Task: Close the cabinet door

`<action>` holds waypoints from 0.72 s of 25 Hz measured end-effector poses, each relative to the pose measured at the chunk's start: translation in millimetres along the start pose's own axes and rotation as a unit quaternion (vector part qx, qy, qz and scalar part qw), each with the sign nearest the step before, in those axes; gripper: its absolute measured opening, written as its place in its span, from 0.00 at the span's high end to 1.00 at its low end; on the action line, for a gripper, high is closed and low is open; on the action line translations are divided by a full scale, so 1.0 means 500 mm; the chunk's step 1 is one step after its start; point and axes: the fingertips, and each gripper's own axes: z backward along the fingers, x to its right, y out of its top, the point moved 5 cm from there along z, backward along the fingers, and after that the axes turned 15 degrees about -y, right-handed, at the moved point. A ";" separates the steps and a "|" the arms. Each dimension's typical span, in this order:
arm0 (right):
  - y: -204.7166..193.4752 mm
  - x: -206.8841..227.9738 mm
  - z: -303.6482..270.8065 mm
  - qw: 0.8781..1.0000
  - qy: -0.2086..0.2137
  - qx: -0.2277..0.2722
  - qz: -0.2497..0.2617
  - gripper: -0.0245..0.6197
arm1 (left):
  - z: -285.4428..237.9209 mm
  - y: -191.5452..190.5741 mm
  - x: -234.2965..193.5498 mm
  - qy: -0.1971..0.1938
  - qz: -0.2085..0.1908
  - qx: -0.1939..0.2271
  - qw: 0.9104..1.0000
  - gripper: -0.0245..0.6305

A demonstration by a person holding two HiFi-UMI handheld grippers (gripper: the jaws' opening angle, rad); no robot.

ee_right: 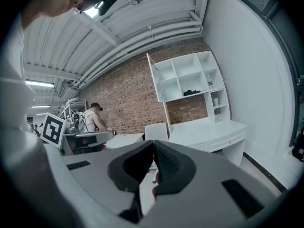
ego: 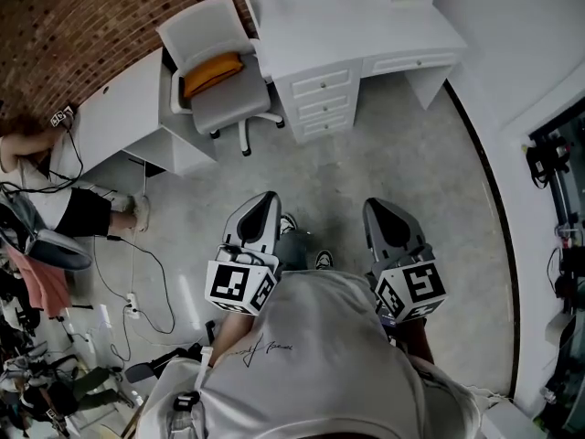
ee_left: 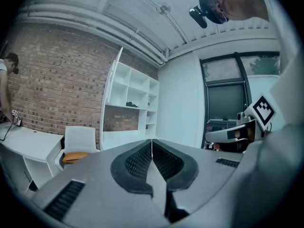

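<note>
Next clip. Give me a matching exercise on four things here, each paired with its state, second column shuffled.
1 cabinet door
2 chair
3 left gripper
4 desk drawers

A holds an orange cushion
B shut, nothing between the jaws
C swung open off the shelf unit
D pushed in

Pairs: 1-C, 2-A, 3-B, 4-D.

Nothing I can really read here. The white shirt (ego: pixel 311 373) has a small scribbly script print (ego: pixel 260 346), too tiny to make out. The cubes on the left gripper (ego: pixel 267 199) and right gripper (ego: pixel 380 205) show only square marker patterns, no letters.
</note>
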 end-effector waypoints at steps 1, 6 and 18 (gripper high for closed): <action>-0.002 0.003 -0.003 1.000 -0.002 -0.002 0.002 0.92 | -0.004 -0.005 -0.005 0.000 0.003 -0.003 1.000 0.94; 0.002 0.018 -0.028 1.000 -0.024 0.000 -0.001 0.92 | -0.033 -0.013 -0.037 -0.011 0.010 -0.003 1.000 0.94; 0.064 0.021 -0.230 0.999 -0.043 0.000 -0.007 0.92 | -0.173 0.046 -0.191 -0.059 0.030 0.076 0.995 0.94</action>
